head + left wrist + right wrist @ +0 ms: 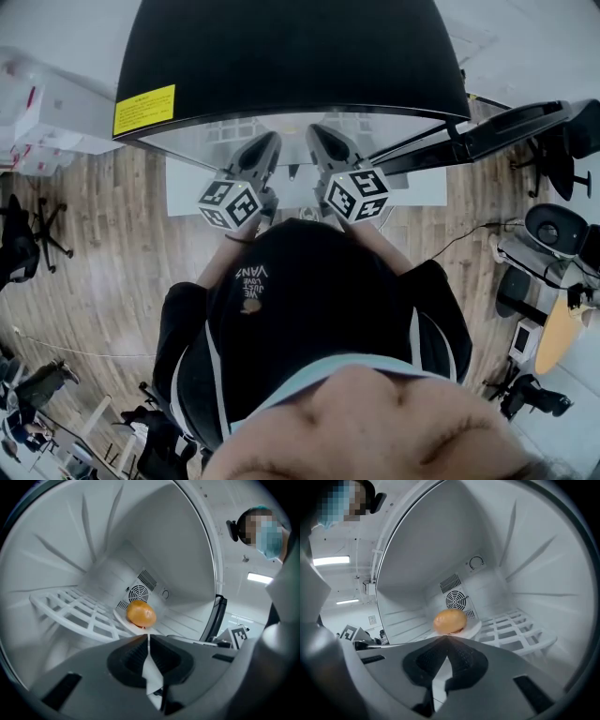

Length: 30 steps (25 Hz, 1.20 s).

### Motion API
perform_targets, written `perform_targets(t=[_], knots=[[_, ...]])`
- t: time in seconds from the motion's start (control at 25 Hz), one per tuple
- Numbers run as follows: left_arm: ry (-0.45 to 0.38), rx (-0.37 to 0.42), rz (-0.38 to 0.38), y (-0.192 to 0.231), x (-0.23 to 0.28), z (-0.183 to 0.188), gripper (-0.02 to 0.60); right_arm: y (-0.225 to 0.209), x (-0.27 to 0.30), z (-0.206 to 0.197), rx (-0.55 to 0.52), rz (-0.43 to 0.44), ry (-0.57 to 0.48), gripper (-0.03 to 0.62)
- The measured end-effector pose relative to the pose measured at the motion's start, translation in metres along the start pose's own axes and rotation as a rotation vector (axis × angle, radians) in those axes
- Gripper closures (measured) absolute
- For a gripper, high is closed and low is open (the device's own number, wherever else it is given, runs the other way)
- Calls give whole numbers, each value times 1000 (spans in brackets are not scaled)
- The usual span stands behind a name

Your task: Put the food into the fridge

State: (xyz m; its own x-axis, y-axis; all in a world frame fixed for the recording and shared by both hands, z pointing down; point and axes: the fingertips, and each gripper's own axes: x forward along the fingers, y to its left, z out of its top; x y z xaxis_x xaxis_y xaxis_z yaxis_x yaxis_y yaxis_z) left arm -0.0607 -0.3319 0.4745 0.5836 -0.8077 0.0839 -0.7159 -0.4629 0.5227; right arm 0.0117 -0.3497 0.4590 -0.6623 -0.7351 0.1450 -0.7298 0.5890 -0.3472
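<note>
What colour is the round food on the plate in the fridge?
The food is golden orange, clearest in the left gripper view.

— What's underfoot?
— A brown wood-plank floor (103,234). A black swivel office chair (28,234) stands toward the floor's left side, and a round tan tabletop (561,335) toward its right.
— And the light?
— Long white strip lamps (330,560) overhead, all lit. The room is bright and evenly lit.
</note>
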Motion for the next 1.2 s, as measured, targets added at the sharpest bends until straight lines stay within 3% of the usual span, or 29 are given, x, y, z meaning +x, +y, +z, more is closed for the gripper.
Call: perform_targets(t=[1.2], knots=[[12, 4, -45, -20, -34, -9, 555, 22, -37, -4, -3, -44, -40, 582]])
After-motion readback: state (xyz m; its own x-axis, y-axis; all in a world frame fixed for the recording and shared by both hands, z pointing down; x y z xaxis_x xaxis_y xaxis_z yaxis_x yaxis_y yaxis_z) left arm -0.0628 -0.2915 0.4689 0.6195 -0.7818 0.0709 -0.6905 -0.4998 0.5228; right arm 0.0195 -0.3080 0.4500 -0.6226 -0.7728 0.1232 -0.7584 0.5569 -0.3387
